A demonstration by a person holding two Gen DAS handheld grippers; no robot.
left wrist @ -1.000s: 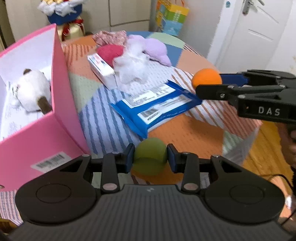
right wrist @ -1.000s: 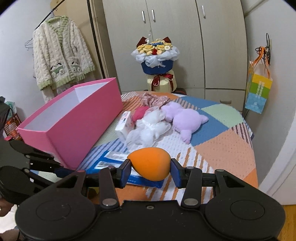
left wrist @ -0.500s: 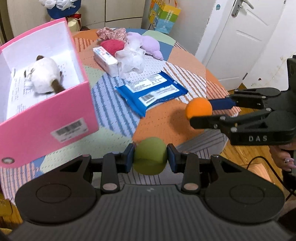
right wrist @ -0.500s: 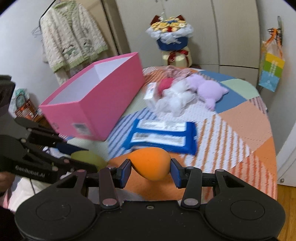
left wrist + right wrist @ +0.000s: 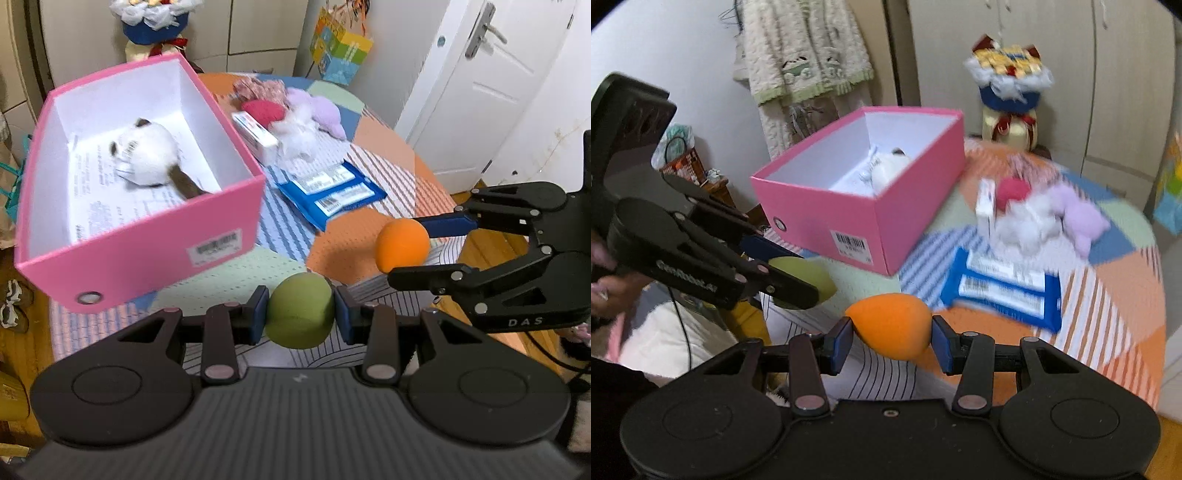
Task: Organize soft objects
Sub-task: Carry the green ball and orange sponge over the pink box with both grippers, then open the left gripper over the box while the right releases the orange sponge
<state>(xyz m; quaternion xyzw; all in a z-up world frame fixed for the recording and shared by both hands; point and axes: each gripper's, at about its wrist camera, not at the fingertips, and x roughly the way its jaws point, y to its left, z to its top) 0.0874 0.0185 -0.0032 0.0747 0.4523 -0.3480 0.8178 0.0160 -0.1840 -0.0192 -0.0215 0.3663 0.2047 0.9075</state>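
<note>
The left claw (image 5: 300,317) grips a soft olive-green egg-shaped sponge (image 5: 300,316) between its blue pads, above the near edge of the patchwork-covered tabletop (image 5: 388,147). Beside it, the right claw (image 5: 892,338) clamps a soft orange egg-shaped sponge (image 5: 890,325). Beyond them stands an open pink cardboard box (image 5: 147,236) holding a white plush toy (image 5: 147,158), partly blurred. To its right lie a blue plastic packet (image 5: 328,192), a white carton (image 5: 255,136), a white fluffy bundle (image 5: 299,136), a red pouf (image 5: 264,110) and a lilac plush (image 5: 321,112), their outlines smeared by motion.
</note>
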